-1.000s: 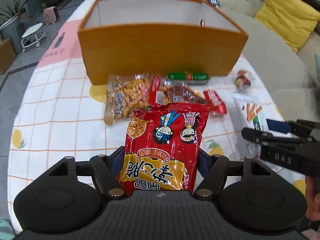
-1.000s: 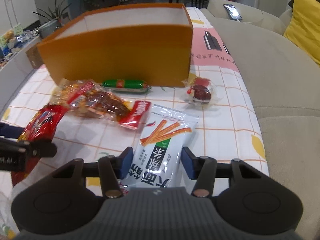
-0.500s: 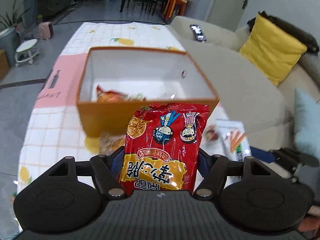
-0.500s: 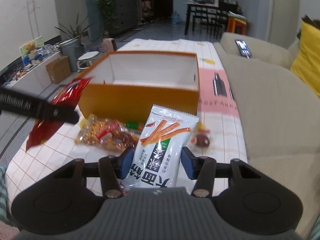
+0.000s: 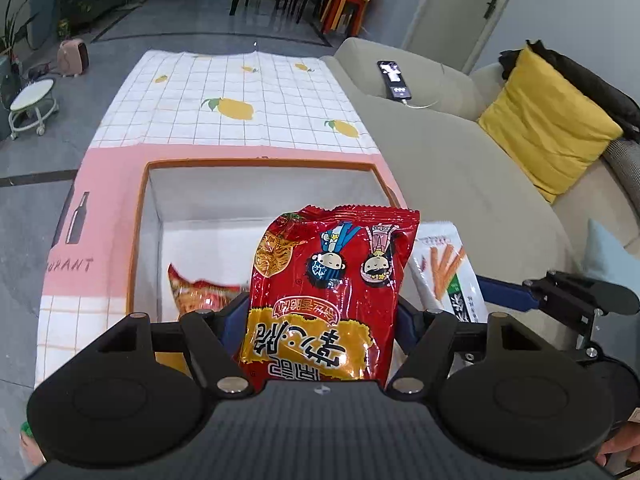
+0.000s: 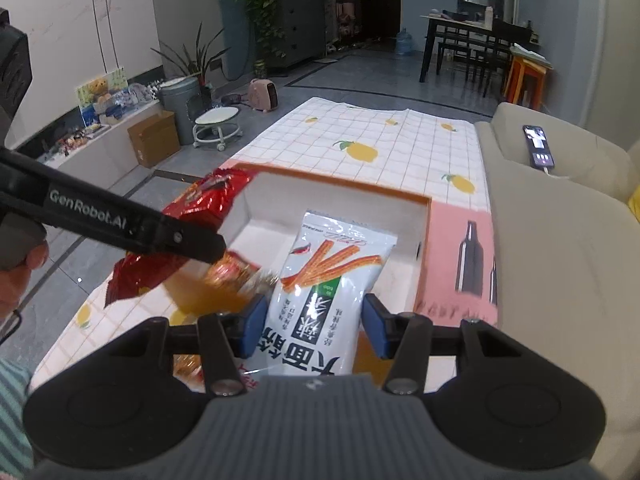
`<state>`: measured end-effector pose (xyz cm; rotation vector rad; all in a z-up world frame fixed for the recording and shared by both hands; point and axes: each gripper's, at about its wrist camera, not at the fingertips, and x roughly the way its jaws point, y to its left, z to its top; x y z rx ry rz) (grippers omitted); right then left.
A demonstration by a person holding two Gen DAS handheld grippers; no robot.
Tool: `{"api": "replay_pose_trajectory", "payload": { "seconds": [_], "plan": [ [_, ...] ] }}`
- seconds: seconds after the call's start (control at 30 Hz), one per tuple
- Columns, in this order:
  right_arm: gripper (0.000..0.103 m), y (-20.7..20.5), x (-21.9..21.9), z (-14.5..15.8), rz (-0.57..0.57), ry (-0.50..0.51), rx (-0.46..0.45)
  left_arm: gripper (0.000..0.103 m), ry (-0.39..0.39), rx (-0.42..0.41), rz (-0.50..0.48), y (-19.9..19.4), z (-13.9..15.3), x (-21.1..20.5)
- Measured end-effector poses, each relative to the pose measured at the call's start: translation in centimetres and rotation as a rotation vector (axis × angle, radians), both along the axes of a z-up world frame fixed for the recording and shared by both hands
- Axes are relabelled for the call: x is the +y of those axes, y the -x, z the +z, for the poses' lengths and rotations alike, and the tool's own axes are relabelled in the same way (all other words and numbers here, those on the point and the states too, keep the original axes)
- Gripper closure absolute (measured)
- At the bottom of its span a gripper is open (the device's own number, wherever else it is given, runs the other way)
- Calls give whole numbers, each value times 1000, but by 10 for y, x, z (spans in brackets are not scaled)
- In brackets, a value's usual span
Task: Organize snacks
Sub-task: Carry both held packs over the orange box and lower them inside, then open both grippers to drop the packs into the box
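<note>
My left gripper [image 5: 320,320] is shut on a red noodle-snack bag [image 5: 328,296] and holds it above the open orange box [image 5: 144,216] with a white inside. My right gripper [image 6: 314,322] is shut on a white snack bag with orange sticks [image 6: 324,288], also held over the box [image 6: 424,248]. The white bag [image 5: 448,272] shows right of the red one in the left wrist view; the red bag [image 6: 200,216] and left gripper show at left in the right wrist view. One red-orange snack packet [image 5: 200,292] lies inside the box.
The box stands on a table with a checked lemon-print cloth [image 5: 240,92] and a pink mat [image 5: 80,240]. A beige sofa [image 5: 460,168] runs along the right, with a phone [image 5: 394,80] and a yellow cushion [image 5: 548,120]. More snack packets [image 6: 188,364] lie near the box.
Both grippers have lifted their bags off the table and moved forward and up until both hang over the open box. The view now looks down into the box.
</note>
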<state>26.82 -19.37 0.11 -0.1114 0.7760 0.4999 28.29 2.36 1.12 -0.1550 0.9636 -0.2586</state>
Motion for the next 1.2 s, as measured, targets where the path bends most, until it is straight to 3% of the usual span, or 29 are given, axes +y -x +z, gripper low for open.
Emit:
{"api": "replay_pose_trajectory", "payload": {
  "seconds": [0.23,0.5,0.83,1.2],
  "plan": [
    [53,-77,28,-24,94,179,99,22,30,128,30,-59,-35,-8],
    [53,-136,49,-67,141,262,231,22,65,272,81,-113,-94,-5],
    [53,-183,74,-106,212,410,254,21,81,358,92,-156,-131,-4],
    [50,-184,78,-119,280,515,207,12,141,392,72,-159,-145,3]
  ]
}}
